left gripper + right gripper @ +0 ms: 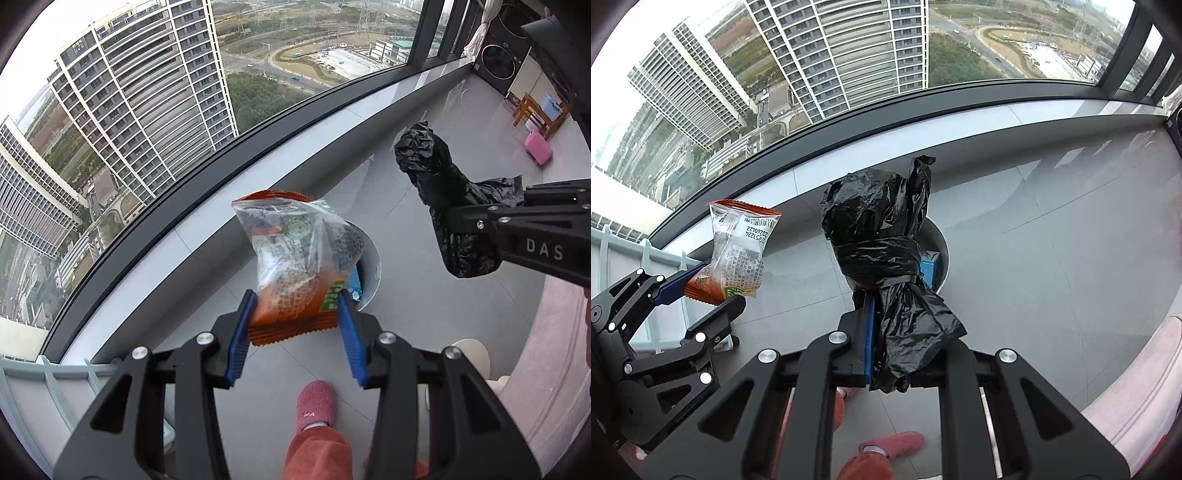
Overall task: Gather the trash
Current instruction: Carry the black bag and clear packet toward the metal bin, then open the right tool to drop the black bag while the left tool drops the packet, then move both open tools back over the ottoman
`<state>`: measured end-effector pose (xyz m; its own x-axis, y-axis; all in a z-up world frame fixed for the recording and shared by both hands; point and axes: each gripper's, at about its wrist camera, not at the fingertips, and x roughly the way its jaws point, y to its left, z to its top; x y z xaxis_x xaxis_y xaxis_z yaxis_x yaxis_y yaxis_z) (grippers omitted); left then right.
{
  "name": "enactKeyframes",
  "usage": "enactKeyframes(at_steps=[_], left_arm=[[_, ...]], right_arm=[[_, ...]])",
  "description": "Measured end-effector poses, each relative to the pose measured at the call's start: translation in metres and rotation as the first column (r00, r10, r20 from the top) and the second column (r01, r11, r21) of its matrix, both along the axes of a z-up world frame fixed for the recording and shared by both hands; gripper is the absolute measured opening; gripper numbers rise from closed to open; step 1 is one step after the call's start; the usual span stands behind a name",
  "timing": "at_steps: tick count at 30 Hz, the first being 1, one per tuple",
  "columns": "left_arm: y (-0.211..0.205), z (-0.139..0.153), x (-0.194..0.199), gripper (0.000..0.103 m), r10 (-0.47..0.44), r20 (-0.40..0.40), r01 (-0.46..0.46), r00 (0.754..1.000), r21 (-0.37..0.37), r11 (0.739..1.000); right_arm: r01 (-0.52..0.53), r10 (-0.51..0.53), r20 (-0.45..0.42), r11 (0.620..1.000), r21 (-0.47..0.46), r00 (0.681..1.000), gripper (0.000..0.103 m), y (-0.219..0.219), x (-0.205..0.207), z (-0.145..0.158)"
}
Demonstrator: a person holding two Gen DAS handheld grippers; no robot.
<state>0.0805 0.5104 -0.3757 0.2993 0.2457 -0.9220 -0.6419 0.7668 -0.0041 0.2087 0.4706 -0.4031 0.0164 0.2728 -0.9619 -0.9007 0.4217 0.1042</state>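
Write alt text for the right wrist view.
The right hand-held gripper clamps a bundled black trash bag above a white bin on grey floor tiles. At left, the left hand-held gripper holds an orange snack wrapper before a high-rise window.

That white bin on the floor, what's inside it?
Inside the white bin, only a blue carton shows. The black bag bundle in the right claw and the snack wrapper in the left claw cover the rest.
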Motion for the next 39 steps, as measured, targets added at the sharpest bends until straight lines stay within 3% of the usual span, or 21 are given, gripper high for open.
enactKeyframes(at_steps=[10,12,14,17,19,28,30,31,32,35,39], left_arm=[[0.042,-0.060,0.001,0.044,0.038,0.000,-0.038,0.999,-0.008,0.999],[0.048,-0.070,0.000,0.044,0.045,-0.004,-0.045,0.999,-0.016,0.999],[0.050,-0.078,0.000,0.044,0.044,-0.008,-0.044,0.999,-0.022,0.999],[0.048,-0.087,0.008,0.044,0.026,-0.017,-0.026,1.000,-0.025,0.999],[0.052,-0.092,0.000,0.044,0.013,-0.021,-0.014,1.000,-0.033,0.999],[0.054,-0.129,0.033,0.047,-0.037,-0.021,0.036,0.999,-0.069,0.997],[0.056,-0.143,0.042,0.058,-0.040,-0.042,0.036,0.998,-0.085,0.996],[0.057,-0.148,0.048,0.072,-0.035,-0.049,0.030,0.998,-0.095,0.995],[0.057,-0.151,0.051,0.078,-0.027,-0.050,0.022,0.998,-0.098,0.995],[0.055,-0.149,0.055,0.079,-0.040,-0.062,0.034,0.997,-0.097,0.995],[0.040,-0.121,0.055,0.079,-0.074,-0.051,0.070,0.996,-0.073,0.995]], right_arm=[[0.000,0.000,0.004,1.000,-0.028,1.000,0.012,0.038,0.010,-0.075],[0.000,0.000,0.000,0.997,-0.073,1.000,0.019,0.048,0.009,-0.086],[0.010,-0.009,0.007,0.996,-0.091,1.000,0.045,0.049,0.008,-0.099],[0.017,-0.016,0.017,0.996,-0.089,1.000,0.048,0.054,0.014,-0.104],[0.037,-0.035,0.020,0.996,-0.082,0.999,0.048,0.043,0.018,-0.099],[0.143,-0.141,0.052,0.989,-0.038,0.989,0.048,0.001,0.025,-0.062],[0.165,-0.164,0.049,0.986,-0.028,0.985,0.048,-0.011,0.025,-0.058],[0.174,-0.172,0.050,0.984,-0.026,0.984,0.048,-0.016,0.024,-0.056],[0.181,-0.180,0.053,0.983,-0.023,0.982,0.048,-0.020,0.022,-0.054],[0.196,-0.194,0.065,0.980,-0.021,0.979,0.048,-0.015,0.017,-0.050],[0.233,-0.231,0.079,0.973,-0.010,0.970,0.048,-0.022,0.017,-0.042]])
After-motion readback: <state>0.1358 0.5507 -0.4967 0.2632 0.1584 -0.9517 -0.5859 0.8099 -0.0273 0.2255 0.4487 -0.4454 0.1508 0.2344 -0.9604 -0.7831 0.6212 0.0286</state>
